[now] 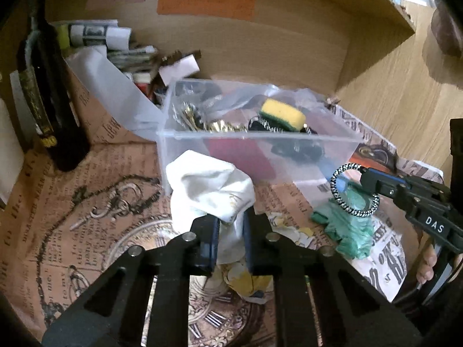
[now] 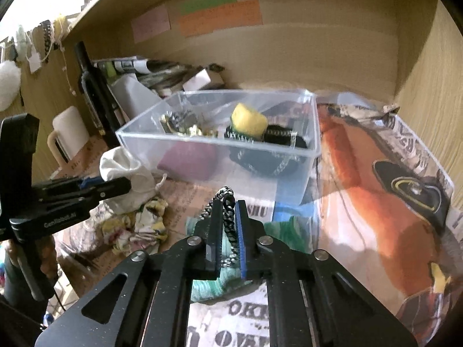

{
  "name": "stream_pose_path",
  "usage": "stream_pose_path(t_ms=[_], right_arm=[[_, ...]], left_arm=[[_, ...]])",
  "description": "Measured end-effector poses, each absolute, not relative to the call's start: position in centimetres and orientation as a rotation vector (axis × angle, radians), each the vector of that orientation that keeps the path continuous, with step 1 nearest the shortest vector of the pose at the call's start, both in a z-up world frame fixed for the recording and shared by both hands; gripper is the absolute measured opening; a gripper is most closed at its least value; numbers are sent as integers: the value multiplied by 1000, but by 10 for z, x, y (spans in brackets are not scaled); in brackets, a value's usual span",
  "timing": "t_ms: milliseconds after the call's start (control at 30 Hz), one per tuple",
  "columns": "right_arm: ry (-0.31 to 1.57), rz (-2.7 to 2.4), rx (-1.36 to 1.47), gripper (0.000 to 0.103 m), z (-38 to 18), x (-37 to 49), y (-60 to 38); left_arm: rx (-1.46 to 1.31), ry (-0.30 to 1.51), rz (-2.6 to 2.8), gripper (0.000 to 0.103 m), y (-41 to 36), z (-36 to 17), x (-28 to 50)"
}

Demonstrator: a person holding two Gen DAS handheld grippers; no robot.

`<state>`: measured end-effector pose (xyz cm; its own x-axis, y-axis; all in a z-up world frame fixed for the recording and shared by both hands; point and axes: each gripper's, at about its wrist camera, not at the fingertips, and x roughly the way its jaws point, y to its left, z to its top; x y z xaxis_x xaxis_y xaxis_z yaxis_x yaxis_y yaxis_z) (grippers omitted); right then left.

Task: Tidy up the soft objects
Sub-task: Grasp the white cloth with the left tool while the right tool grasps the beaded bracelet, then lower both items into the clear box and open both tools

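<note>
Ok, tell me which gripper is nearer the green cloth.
Right. The right gripper hangs just above the green cloth, clamped on a black-and-white braided ring. The left gripper sits off to the cloth's left, clamped on a white cloth pouch.

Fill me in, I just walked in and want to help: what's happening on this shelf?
A person is sorting soft items with two handheld grippers. The left gripper is shut on a white cloth pouch, held just in front of the clear plastic bin. The right gripper is shut on a black-and-white braided hair tie, above a green cloth. A yellow sponge already sits in the bin; a floral cloth lies on the shelf.
</note>
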<state>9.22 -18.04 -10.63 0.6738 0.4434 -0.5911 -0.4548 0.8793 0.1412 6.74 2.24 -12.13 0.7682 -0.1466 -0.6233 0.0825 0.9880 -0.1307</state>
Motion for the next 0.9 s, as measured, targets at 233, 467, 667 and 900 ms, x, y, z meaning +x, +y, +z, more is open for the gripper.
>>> stream_pose_path(t_ms=[233, 467, 667, 900], right_arm=[[594, 507, 1, 8, -87, 91, -183], [512, 502, 23, 8, -62, 99, -184], [467, 503, 28, 8, -47, 117, -180], [481, 535, -5, 8, -45, 145, -159]], left_arm=[[-92, 597, -128, 12, 23, -91, 55], [-84, 496, -123, 12, 23, -58, 56], [-80, 457, -124, 12, 24, -42, 77], [-69, 495, -112, 12, 25, -44, 113]])
